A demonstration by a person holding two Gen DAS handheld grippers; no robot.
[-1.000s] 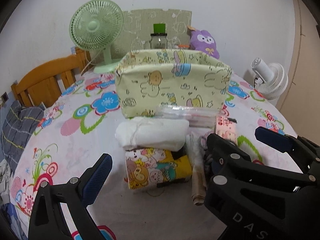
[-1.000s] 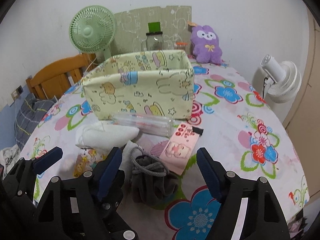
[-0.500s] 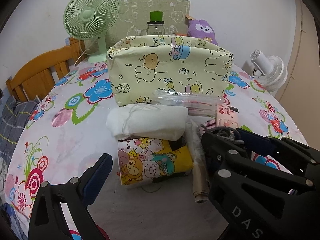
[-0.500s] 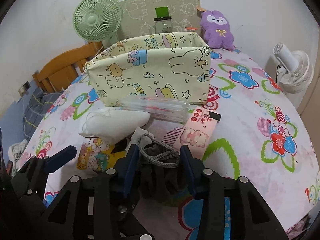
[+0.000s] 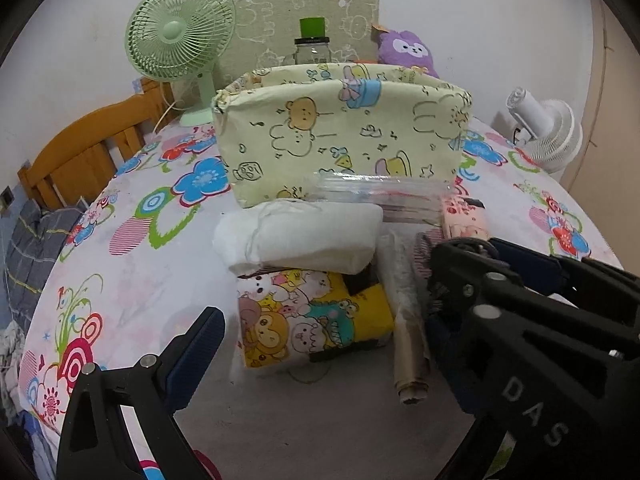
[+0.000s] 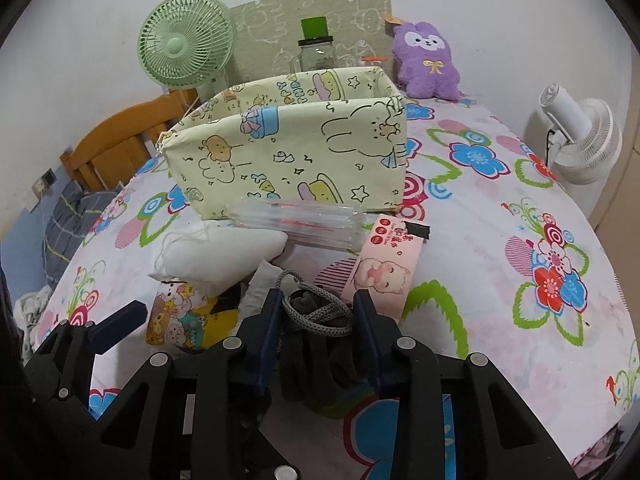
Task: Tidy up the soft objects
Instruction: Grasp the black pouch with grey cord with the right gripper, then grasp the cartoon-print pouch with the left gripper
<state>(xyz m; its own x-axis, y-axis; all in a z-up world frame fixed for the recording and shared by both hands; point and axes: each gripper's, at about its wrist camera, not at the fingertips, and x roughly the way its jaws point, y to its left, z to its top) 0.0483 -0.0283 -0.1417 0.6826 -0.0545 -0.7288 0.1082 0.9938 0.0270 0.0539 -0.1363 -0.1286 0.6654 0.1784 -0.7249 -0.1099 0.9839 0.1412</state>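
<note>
My right gripper (image 6: 320,312) is shut on a dark grey fabric bundle with a grey cord (image 6: 320,316), just above the table. The yellow cartoon-print fabric bin (image 6: 296,148) stands behind, open at the top, also in the left wrist view (image 5: 344,136). In front of it lie a white folded cloth (image 5: 304,236), a cartoon-print tissue pack (image 5: 316,320), a rolled beige cloth (image 5: 404,320), a clear plastic packet (image 6: 296,220) and a pink wipes pack (image 6: 388,260). My left gripper (image 5: 320,332) is open, low in front of the tissue pack; its right finger is hidden by my right gripper's body.
A green desk fan (image 6: 186,44), a glass jar with a green lid (image 6: 316,50) and a purple plush (image 6: 426,62) stand at the table's back. A white fan (image 6: 580,136) is at the right edge. A wooden chair (image 5: 84,152) is on the left.
My right gripper moved forward and closed its fingers on the dark grey bundle, then lifted it slightly. My left gripper moved a little closer to the pile and stayed open.
</note>
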